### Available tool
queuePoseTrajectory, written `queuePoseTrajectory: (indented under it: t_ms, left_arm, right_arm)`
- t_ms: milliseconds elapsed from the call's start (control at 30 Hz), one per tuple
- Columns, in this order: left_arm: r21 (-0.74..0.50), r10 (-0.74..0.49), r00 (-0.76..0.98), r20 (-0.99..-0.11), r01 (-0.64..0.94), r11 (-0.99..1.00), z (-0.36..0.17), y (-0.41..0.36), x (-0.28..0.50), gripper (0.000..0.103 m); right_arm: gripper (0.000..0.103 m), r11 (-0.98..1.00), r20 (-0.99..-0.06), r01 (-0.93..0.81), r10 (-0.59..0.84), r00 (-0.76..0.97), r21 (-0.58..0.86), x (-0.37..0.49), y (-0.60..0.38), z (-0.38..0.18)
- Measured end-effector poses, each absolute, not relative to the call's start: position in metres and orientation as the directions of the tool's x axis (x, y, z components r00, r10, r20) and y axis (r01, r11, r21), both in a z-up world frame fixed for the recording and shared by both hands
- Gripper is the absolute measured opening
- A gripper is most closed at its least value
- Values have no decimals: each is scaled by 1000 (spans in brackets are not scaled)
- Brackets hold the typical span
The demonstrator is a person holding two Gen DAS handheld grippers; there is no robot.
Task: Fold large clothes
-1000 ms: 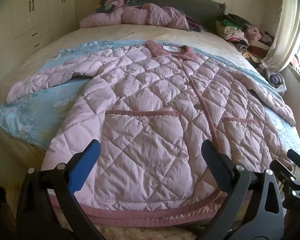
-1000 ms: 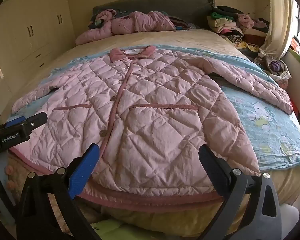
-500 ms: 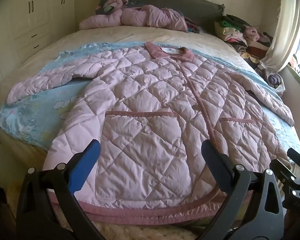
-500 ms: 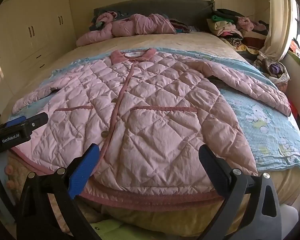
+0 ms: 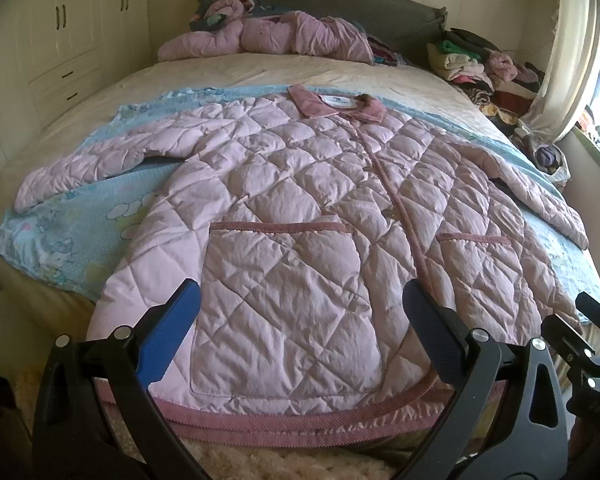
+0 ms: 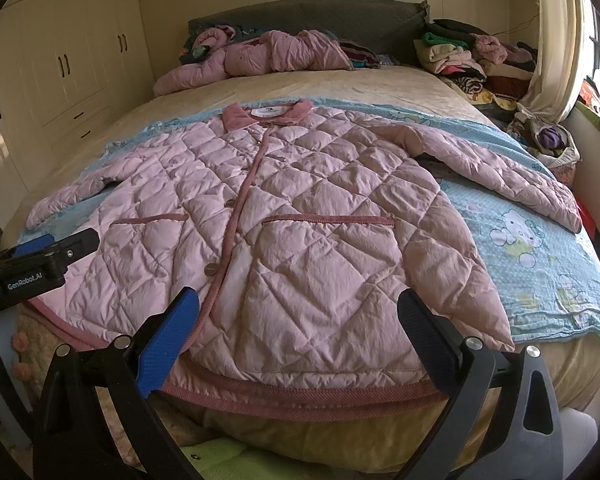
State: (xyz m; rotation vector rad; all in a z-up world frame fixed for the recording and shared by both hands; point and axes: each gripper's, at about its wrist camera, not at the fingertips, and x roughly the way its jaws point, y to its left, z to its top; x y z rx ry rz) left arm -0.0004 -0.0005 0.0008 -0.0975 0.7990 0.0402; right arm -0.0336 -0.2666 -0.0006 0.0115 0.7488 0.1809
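Pink quilted coat [image 5: 300, 200] flat on bed [image 5: 260, 76], collar away, hem near, left gripper [image 5: 300, 328] and right gripper [image 6: 298, 328] both wide open, empty

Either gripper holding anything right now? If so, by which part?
Nothing held. The left gripper and right gripper both hover with jaws wide apart above the hem of the pink quilted jacket, touching no fabric.
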Motion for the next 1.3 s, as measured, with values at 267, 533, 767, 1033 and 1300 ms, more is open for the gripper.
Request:
queuePoseTrajectory:
  t_ms: [267, 533, 767, 1033, 1300]
  left_arm:
    - [-69, 1, 698, -716, -72, 995, 1, -1, -1, 95]
    - [-67, 3, 698, -716, -73, 995, 1, -1, -1, 95]
    - [-66, 3, 699, -715, -72, 995, 1, -2, -1, 95]
    - [-64, 5, 699, -715, -73, 995, 1, -2, -1, 95]
    - [-67, -1, 690, -724, -69, 995, 15, -4, -5, 95]
  right_arm:
    - [99, 984, -674, -163, 170, 719, 74, -34, -265, 0]
    - [99, 984, -673, -164, 171, 720, 74, -34, -264, 1]
    - [99, 983, -673, -166, 174, 719, 76, -33, -263, 2]
    - [99, 981, -674, -173, 185, 715, 85, -29, -262, 2]
    - [99, 980, -678, -177, 189, 710, 88, -27, -263, -2]
